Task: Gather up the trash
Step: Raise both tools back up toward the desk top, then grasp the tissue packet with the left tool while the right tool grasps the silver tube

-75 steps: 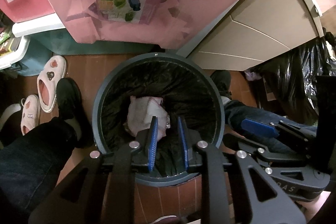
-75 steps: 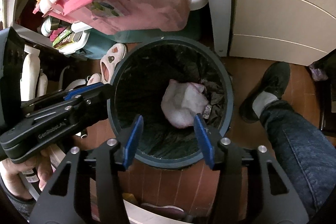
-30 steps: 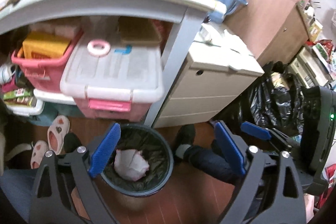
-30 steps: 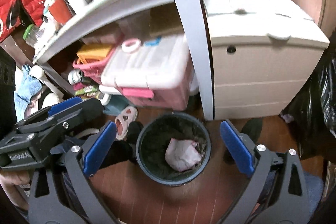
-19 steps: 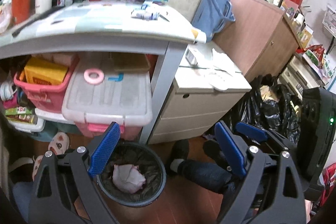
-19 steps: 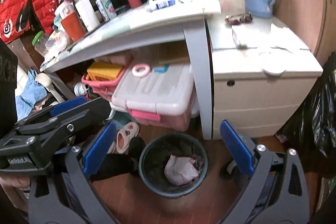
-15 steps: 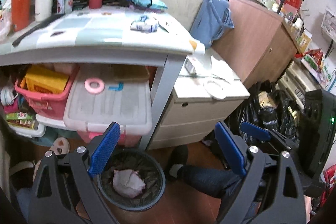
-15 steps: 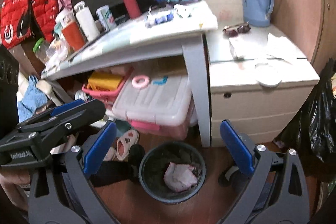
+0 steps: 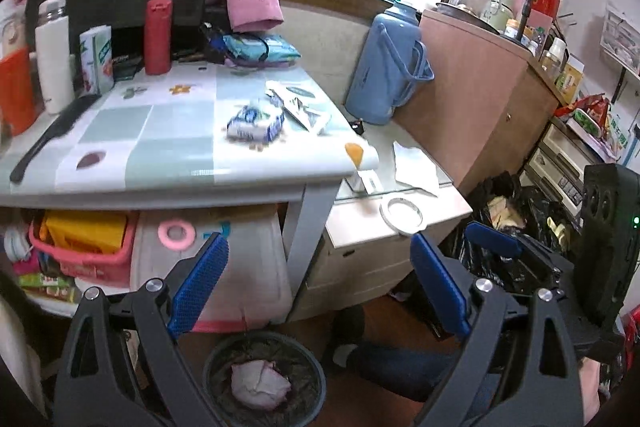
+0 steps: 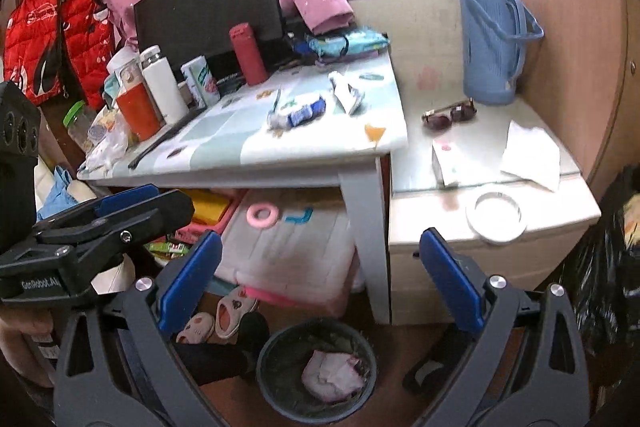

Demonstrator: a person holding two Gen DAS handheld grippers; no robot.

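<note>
Holding nothing, with jaws spread wide: left tongs (image 9: 318, 251) and right tongs (image 10: 320, 239), both raised above the floor and aimed at the cluttered corner. Directly below, on the floor: bin (image 10: 262, 359) with a pale wad (image 10: 332, 373) already lying inside on the dark liner.

Judging by that, probably time to fetch the next scrap. Beyond the bin and higher up, on the tiled surface (image 9: 160, 131): a crumpled blue-and-white wrapper (image 9: 256, 121), with a flatter white packet (image 9: 300, 103) just beside it, near the right edge. Further right, on the low cabinet (image 10: 440, 227): a loose tissue (image 10: 530, 151), possibly trash too, though hard to tell.

To do it well: pick one target, most likely the wrapper, since it sits proud of the surface. Come in from above with the jaws kept wide, straddle the crumpled bulk and close only once both pads flank it. Stay clear of the packet alongside and the red bottle (image 9: 158, 35) behind. Keep the other tongs out of the way. Avoid scraping the pads on the surface; a light wrapper can skid off the edge.
</note>
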